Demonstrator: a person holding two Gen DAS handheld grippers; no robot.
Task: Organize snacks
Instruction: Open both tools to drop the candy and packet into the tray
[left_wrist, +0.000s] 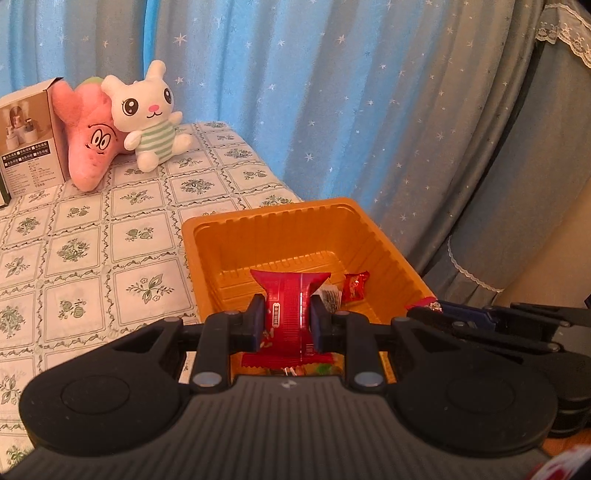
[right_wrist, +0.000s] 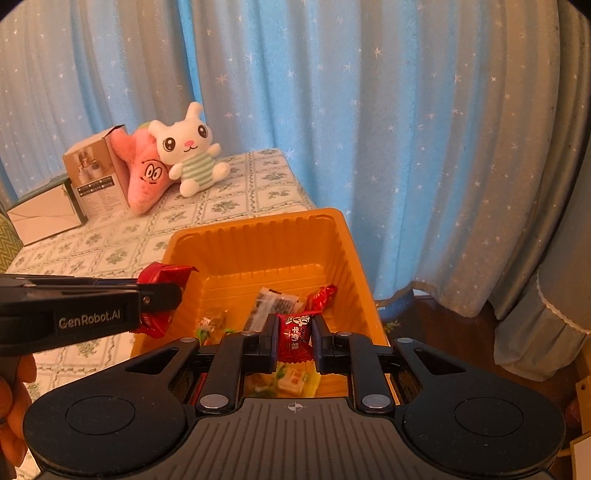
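An orange plastic tray (left_wrist: 258, 221) (right_wrist: 258, 229) sits at the table's near right corner. My left gripper (left_wrist: 287, 319) is shut on a red snack packet (left_wrist: 288, 295), held over the tray's near left part. In the right wrist view that gripper (right_wrist: 162, 295) comes in from the left with the red packet (right_wrist: 162, 273) at the tray's left rim. My right gripper (right_wrist: 294, 332) is shut on a small red candy packet (right_wrist: 293, 338) above the tray's near end. Inside the tray lie a red wrapped candy (left_wrist: 355, 286) (right_wrist: 322, 297), a dark printed packet (right_wrist: 275, 304) and other small sweets (right_wrist: 291, 380).
A white plush rabbit (left_wrist: 147, 114) (right_wrist: 190, 151), a pink plush star (left_wrist: 90, 136) (right_wrist: 146, 173) and a cardboard box (left_wrist: 27, 140) (right_wrist: 96, 177) stand at the back of the floral tablecloth (left_wrist: 92, 240). Blue starred curtains (left_wrist: 369, 92) hang behind. A hand (right_wrist: 14, 406) shows at the lower left.
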